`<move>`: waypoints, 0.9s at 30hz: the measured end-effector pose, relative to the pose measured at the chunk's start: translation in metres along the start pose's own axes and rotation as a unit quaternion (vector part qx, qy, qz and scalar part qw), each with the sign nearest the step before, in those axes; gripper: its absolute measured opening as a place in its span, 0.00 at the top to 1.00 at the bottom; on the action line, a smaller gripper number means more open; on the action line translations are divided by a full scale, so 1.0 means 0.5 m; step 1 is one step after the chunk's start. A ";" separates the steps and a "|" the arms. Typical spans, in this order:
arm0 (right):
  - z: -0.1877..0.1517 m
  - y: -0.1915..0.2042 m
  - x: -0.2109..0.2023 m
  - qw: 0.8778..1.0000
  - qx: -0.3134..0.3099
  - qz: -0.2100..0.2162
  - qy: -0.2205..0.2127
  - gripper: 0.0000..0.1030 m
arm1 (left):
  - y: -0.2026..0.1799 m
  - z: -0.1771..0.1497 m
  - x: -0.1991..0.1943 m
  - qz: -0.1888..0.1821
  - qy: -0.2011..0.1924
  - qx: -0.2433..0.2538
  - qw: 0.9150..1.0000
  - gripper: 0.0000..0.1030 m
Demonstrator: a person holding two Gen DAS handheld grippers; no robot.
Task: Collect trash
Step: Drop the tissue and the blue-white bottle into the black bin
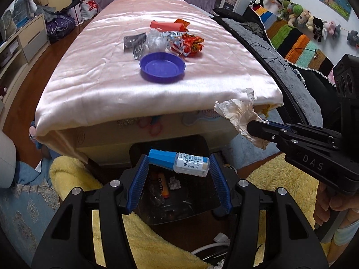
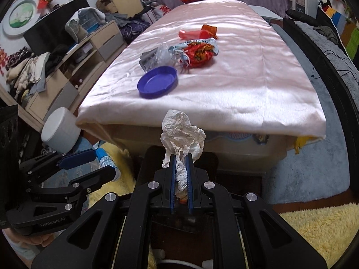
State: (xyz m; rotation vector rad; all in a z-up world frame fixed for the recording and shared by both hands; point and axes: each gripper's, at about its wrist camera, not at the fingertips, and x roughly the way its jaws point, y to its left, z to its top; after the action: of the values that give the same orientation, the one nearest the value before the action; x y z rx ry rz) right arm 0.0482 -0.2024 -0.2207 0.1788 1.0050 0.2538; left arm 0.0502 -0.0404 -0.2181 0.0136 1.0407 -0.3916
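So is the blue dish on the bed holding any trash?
No, the blue dish sits empty, with the wrappers piled just behind it.

A lived-in home room: plush toys (image 1: 298, 11) along the wall, drawer cabinet (image 2: 74, 67) heaped with clothes (image 2: 27, 71).

The left gripper (image 1: 179, 164), at lower centre of its own view, clamps its blue pads on a small bottle (image 1: 190, 163). The right gripper (image 2: 181, 168), entering from the right there, pinches crumpled tissue (image 2: 182, 132) between nearly closed fingers.
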 end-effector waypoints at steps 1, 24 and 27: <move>-0.006 -0.001 0.007 1.000 0.003 0.001 0.005 0.90 | 0.001 -0.007 0.010 -0.001 0.006 -0.001 1.000 0.48; -0.049 -0.014 0.140 0.993 0.038 0.034 0.102 0.86 | 0.044 -0.070 0.163 -0.002 0.114 -0.019 0.993 0.46; -0.048 -0.018 0.141 0.993 0.047 0.037 0.102 0.59 | 0.046 -0.068 0.160 0.003 0.114 -0.017 0.993 0.40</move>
State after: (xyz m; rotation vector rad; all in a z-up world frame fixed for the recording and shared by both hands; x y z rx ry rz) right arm 0.0652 -0.1896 -0.2927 0.2803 1.2162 0.2965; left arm 0.0646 -0.0373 -0.3067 0.0321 1.2720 -0.3720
